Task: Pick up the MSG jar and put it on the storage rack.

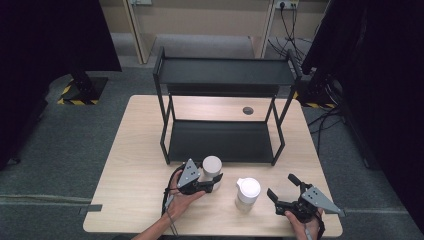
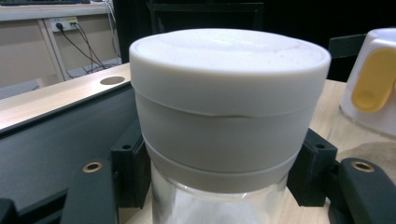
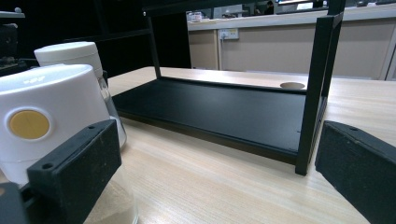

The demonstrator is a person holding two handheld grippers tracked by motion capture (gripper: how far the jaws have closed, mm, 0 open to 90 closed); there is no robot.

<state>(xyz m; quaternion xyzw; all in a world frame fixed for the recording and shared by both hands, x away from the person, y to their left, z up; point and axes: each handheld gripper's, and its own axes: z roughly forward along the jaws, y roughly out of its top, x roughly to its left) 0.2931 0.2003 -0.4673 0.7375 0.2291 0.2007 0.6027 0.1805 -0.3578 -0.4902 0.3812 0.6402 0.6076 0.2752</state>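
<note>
- Two hands come in at the bottom edge of the high view, one gripper in each: the left hand [image 1: 180,204] at lower centre-left, the right hand [image 1: 300,226] at lower right.
- The right gripper [image 1: 284,190] sits at the lower right of the high view, jaws spread wide with bare table between them; in the right gripper view its two black jaws stand far apart at the bottom corners, gripping nothing.
- The left gripper [image 1: 214,181] is at lower centre of the high view, jaws closed around a jar [image 1: 211,170]; in the left gripper view the two pads [image 2: 128,168] press on either side, just under the lid [image 2: 229,65].
- Two jars stand upright on the table [image 1: 135,200]: the held jar with a plain white lid and clear body, and a second jar [image 1: 247,192] just to its right in the frame, between the two grippers, its white cap bearing a yellow disc [image 3: 29,124].
- One black rack [image 1: 222,107] with two shelves stands beyond the jars, at the centre of the high view; the held jar is just in front of its lower shelf [image 1: 220,142].
- One round hole [image 1: 248,110] in the tabletop lies behind the lower shelf.
- Farthest back, at the top of the frame, are grey floor, black drapes at both sides, and cables [image 1: 290,42] at upper right.
</note>
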